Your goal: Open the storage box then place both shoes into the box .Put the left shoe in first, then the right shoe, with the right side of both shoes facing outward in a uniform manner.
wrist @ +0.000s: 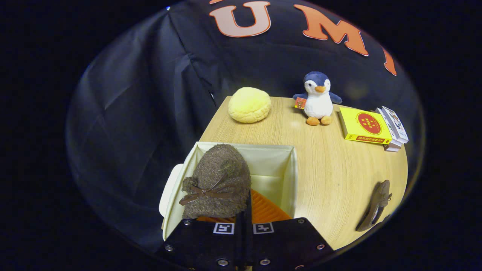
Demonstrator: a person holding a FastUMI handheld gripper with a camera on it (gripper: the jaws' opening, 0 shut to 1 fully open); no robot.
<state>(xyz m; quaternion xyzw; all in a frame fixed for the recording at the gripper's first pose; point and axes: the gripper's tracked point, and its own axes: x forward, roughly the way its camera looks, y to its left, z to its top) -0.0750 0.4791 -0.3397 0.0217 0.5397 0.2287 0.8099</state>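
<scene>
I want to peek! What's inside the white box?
A fuzzy brown shoe held in the shut gripper hangs in the open box. Beneath shows the shoe's orange sole. The box's bottom is mostly hidden by them.

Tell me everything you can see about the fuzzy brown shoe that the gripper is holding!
The fuzzy brown shoe looks like a soft, woolly slipper with a thin brown ribbon bow across its front. It hangs over the open cream storage box, toe pointing away, with the box's orange floor showing beneath it. The gripper looks pinched nearly shut on the shoe's near edge, beside the bow. Whether the shoe touches the box wall, I cannot tell.
</scene>
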